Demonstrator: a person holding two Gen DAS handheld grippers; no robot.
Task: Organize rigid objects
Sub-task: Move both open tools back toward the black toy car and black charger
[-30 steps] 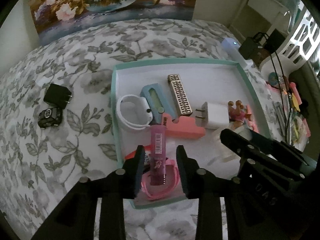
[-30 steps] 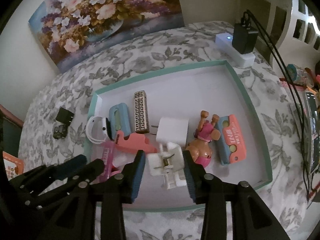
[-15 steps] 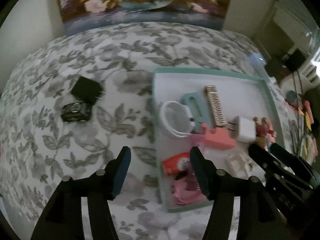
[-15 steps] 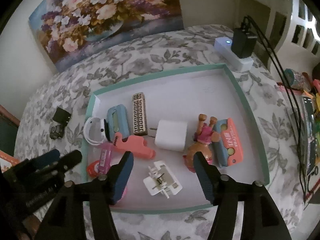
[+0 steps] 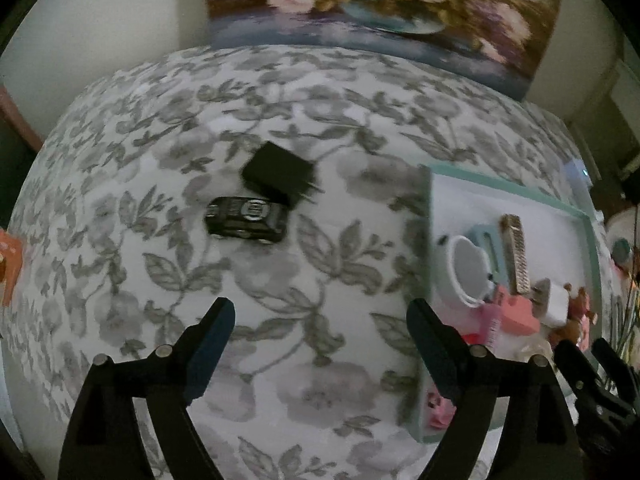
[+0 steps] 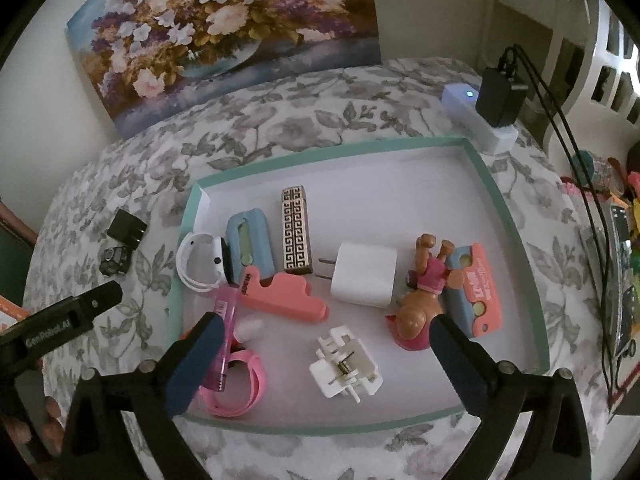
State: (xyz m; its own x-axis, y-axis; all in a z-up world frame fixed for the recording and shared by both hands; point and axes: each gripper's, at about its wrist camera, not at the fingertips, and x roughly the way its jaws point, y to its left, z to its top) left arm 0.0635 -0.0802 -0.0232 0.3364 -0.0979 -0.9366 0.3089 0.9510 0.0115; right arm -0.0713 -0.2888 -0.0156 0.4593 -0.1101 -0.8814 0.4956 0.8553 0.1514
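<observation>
Black and angled steeply downward, the left hand-held gripper (image 5: 320, 344) hangs over bare bedspread (image 5: 280, 120) with its jaws opening and nothing between them; only grey leaf-printed fabric shows in the gap. Ahead of its fingertips, well apart from them, lie a small black toy car (image 5: 246, 219) and, touching the car's far side, a black plug adapter (image 5: 278, 178) with its prongs pointing toward the tray.

Over the tray (image 6: 516, 240), the right hand-held gripper (image 6: 324, 340) also points steeply down, its jaws opening wide, released from everything. A white plastic motor block (image 6: 346, 366) lies flat on the tray floor between the blue-padded fingers (image 6: 196, 360), touched by neither.

Teal-rimmed with a white floor, the tray sits on the bed and holds most of the rigid objects. Along its left side lie a white smartwatch (image 6: 200, 266), a blue case (image 6: 250, 246) and a gold patterned bar (image 6: 296, 234). Nearer the middle are a coral cloud-shaped piece (image 6: 282, 294) and a white wall charger (image 6: 364, 274) with prongs facing left. A small doll (image 6: 420, 308) in pink lies beside a coral and blue toy bus (image 6: 476, 290). A clear pink tube (image 6: 224, 336) rests partly across a pink strap (image 6: 240, 384) at the near left corner. In the right wrist view, the left tool's tip shows outside the tray's left rim.
</observation>
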